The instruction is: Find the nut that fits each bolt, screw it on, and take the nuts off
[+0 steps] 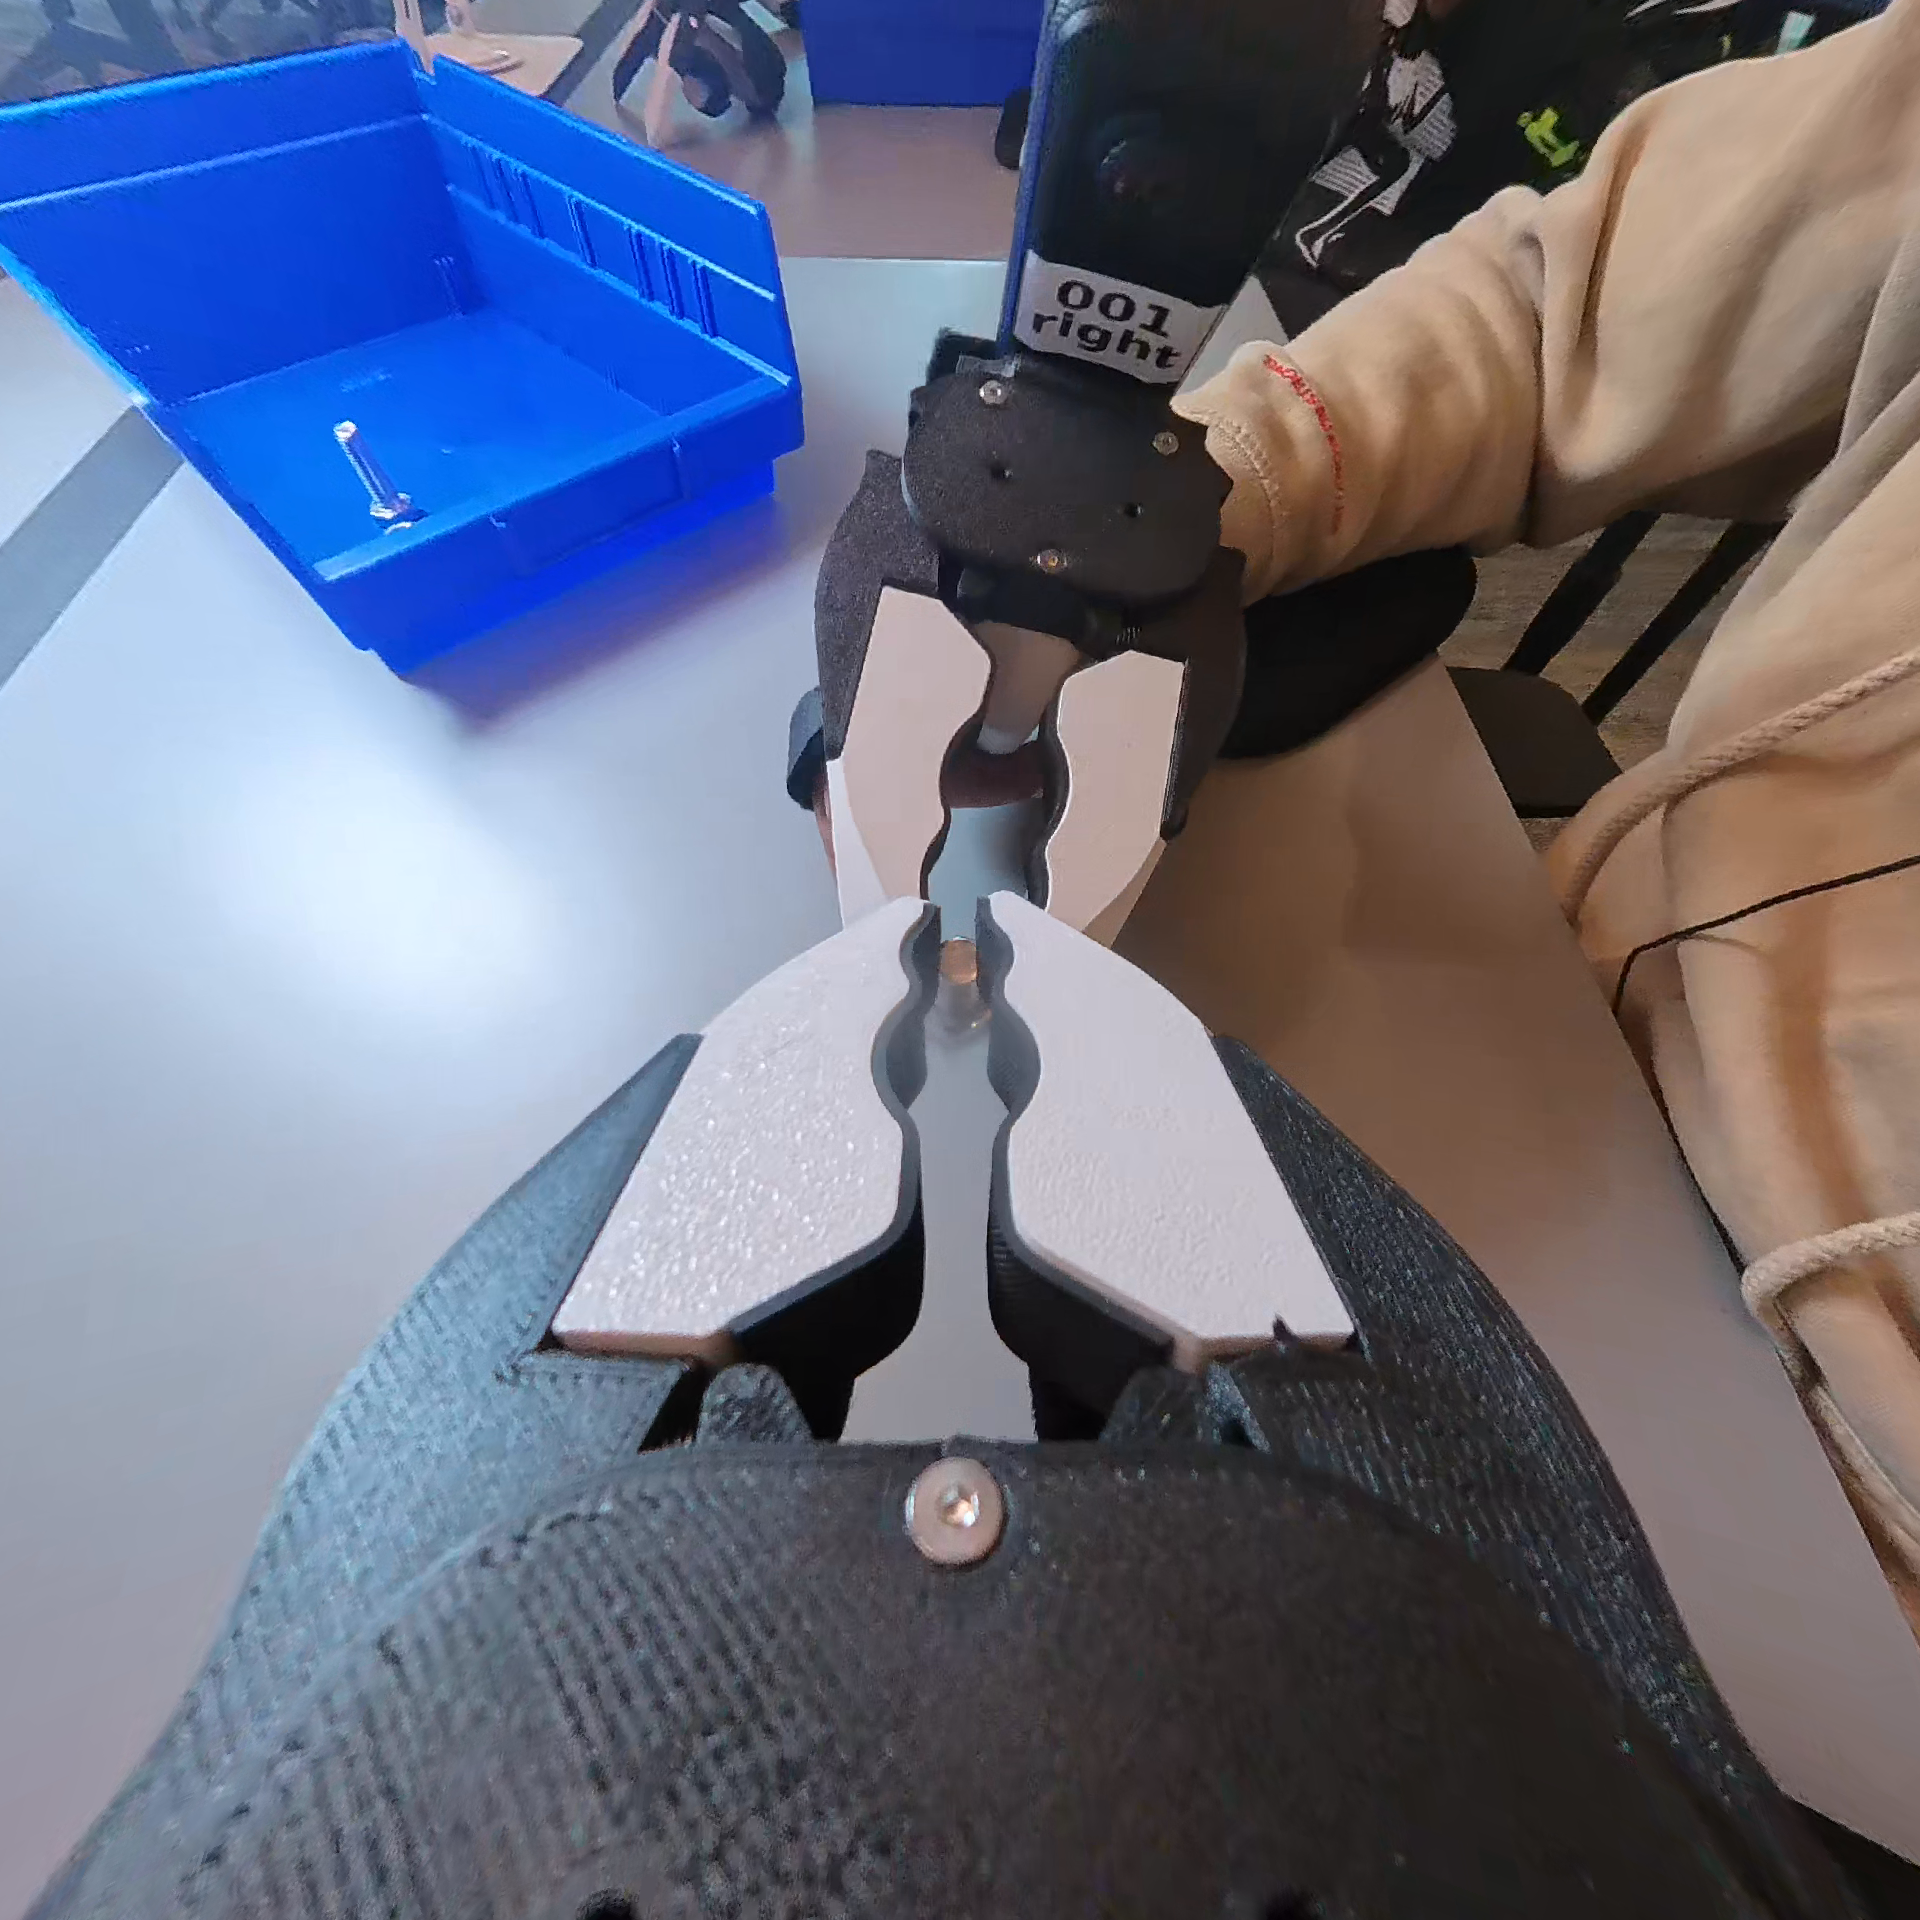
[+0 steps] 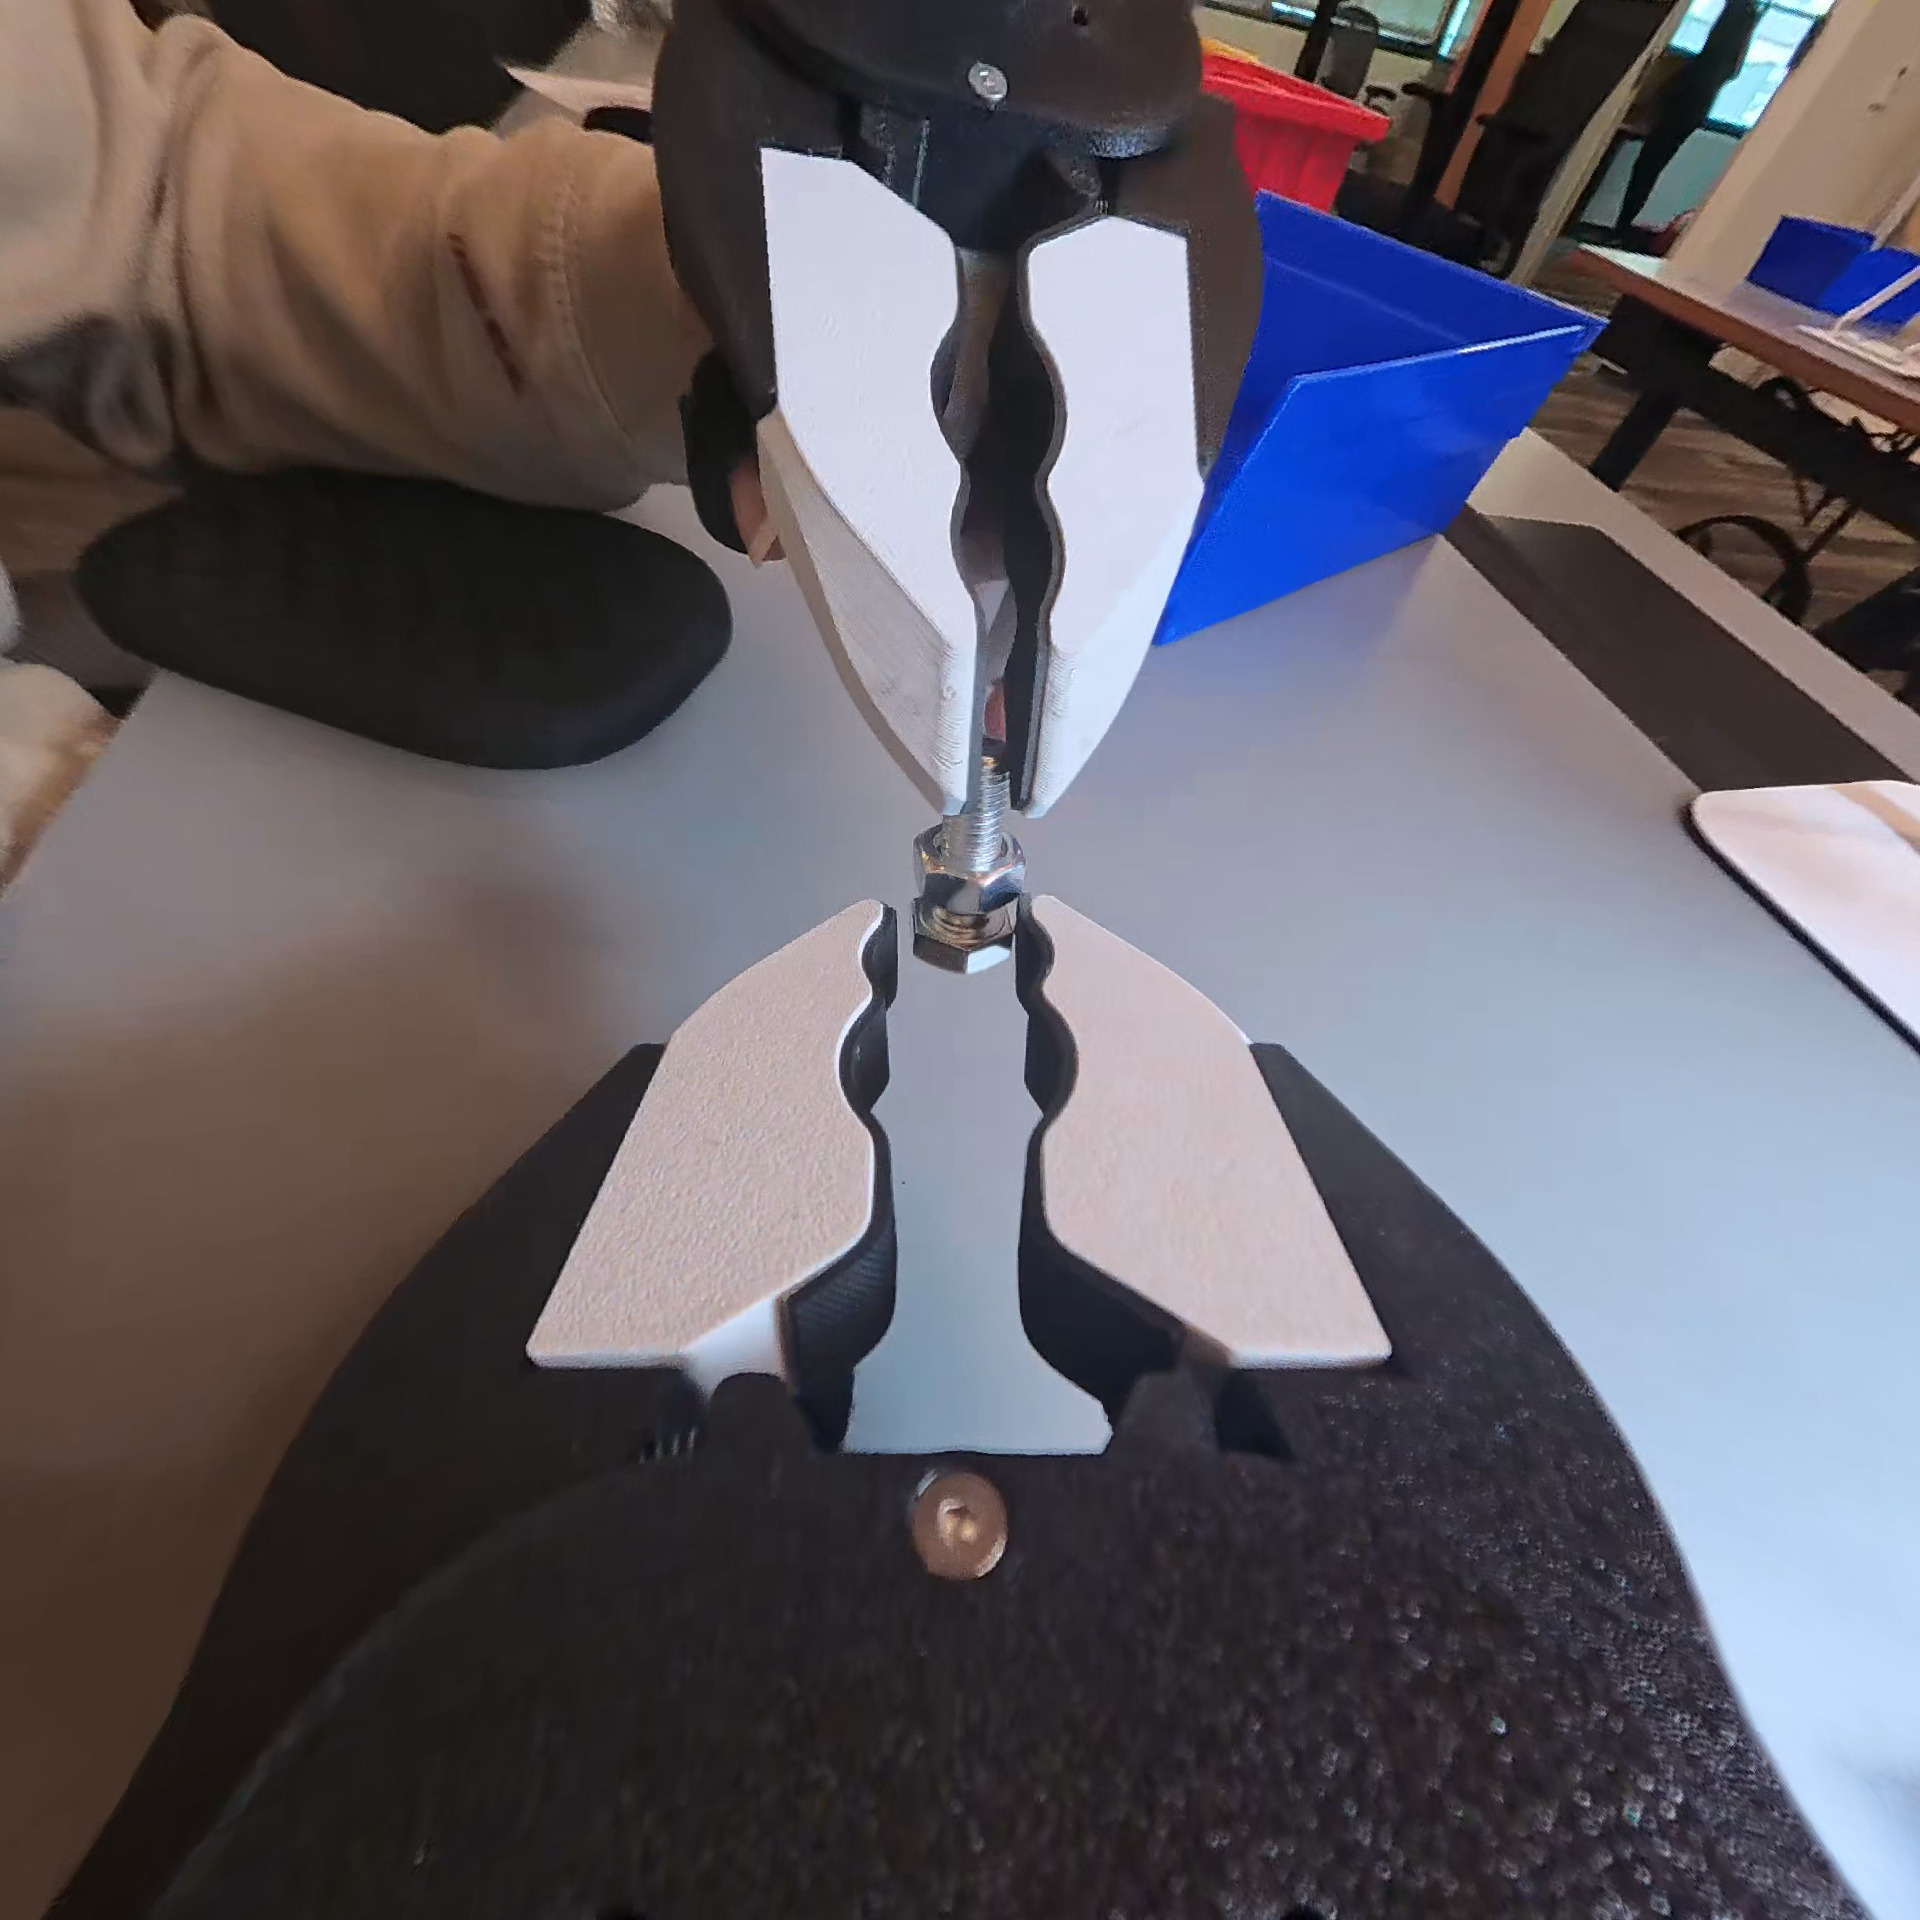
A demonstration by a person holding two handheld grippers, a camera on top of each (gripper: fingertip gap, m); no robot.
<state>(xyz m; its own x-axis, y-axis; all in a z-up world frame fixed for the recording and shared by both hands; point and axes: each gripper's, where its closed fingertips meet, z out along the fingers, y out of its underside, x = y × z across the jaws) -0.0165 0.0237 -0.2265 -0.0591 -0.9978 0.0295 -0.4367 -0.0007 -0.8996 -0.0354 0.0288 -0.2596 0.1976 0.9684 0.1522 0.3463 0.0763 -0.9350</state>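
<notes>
My left gripper (image 1: pixel 958 909) is shut on a silver bolt (image 1: pixel 956 971), whose round end shows between its jaws. In the right wrist view the left gripper (image 2: pixel 987 800) points at me, and the bolt's threaded shaft (image 2: pixel 982 821) sticks out of its tips. A hex nut (image 2: pixel 968 868) sits on the shaft. Below it is a second hex piece (image 2: pixel 961 940); I cannot tell whether it is the bolt's head or another nut. My right gripper (image 2: pixel 958 920) is narrowly open, its tips flanking that hex piece with a thin gap. It also shows in the left wrist view (image 1: pixel 987 894).
A blue bin (image 1: pixel 520 270) stands at the far left of the grey table (image 1: pixel 312 935) with another bolt (image 1: pixel 369 478) inside; the bin also shows in the right wrist view (image 2: pixel 1351 447). A white board (image 2: pixel 1829 883) lies at the right edge. A person's beige sleeve (image 1: pixel 1558 364) is beside the right gripper. Both grippers' tips are close together, under 4 cm apart.
</notes>
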